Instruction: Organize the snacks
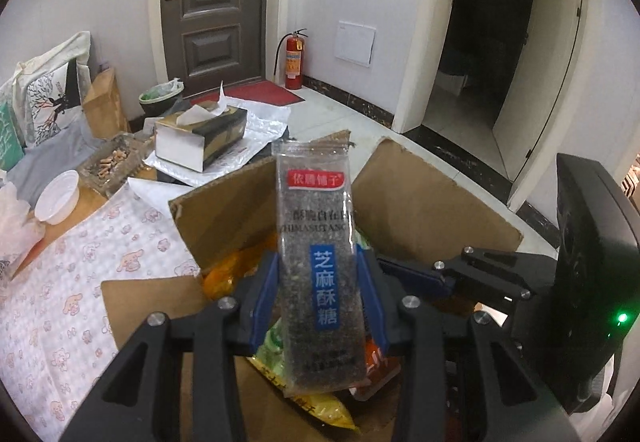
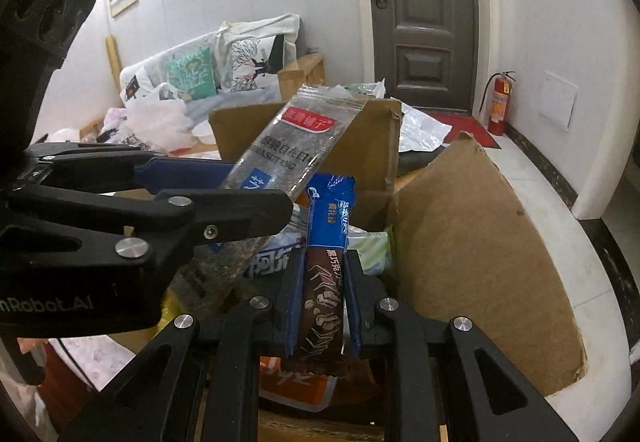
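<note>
Behind everything stand a dark door (image 1: 218,2) and a red extinguisher (image 1: 293,60); a tissue box (image 1: 202,136) sits on the cluttered desk (image 1: 60,302). Over the open cardboard box (image 1: 424,202), the left gripper (image 1: 318,298) has its jaws clamped on a clear sesame candy bar (image 1: 316,242), held upright. Just beside it, the right gripper (image 2: 322,306) has its jaws pinched on a blue-brown chocolate bar (image 2: 326,242). More snack packets (image 1: 304,398) lie inside the box.

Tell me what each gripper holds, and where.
Left gripper clamps the sesame candy packet around its lower middle. Right gripper clamps the chocolate bar on its lower brown half.
</note>
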`<control>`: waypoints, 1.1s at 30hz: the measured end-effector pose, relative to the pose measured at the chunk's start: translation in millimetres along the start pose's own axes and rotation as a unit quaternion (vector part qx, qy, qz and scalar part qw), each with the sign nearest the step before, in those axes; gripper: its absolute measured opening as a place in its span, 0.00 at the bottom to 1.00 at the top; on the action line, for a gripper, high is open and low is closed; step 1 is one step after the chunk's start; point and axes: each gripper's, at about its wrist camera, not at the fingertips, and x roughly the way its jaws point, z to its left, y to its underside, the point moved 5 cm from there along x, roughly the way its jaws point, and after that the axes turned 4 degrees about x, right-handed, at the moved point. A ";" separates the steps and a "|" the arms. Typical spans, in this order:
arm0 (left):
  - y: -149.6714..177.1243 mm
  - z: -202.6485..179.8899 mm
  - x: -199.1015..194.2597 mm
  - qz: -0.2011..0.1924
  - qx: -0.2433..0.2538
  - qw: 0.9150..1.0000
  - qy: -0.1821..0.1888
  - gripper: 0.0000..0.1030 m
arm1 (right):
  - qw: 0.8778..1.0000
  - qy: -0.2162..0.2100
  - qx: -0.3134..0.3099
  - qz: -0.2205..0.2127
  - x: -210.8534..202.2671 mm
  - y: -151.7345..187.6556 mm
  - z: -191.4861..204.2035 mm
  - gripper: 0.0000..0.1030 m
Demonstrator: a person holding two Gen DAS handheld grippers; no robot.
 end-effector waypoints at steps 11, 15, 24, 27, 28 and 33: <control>4.9 -0.5 -9.7 0.004 0.001 1.000 0.006 0.43 | 1.000 0.010 -0.002 -0.007 -9.2 -0.5 -0.3 0.21; 4.7 4.4 -21.3 -0.012 -0.006 1.000 -0.002 0.58 | 1.000 0.011 -0.006 -0.008 -10.0 -0.7 1.8 0.27; 8.5 23.7 -66.9 -0.078 -0.026 0.995 -0.057 0.86 | 0.999 0.000 -0.010 -0.030 -20.5 -7.7 8.3 0.60; 13.7 33.5 -88.2 -0.104 -0.040 0.990 -0.088 0.94 | 0.998 -0.005 -0.025 -0.054 -31.5 -13.7 15.8 0.70; 16.3 37.7 -96.3 -0.116 -0.044 0.987 -0.106 0.98 | 0.998 -0.005 -0.028 -0.062 -35.5 -16.0 18.5 0.73; 31.6 55.3 -127.7 -0.135 -0.063 0.968 -0.201 0.98 | 0.991 -0.012 -0.051 -0.121 -58.9 -24.4 36.1 0.94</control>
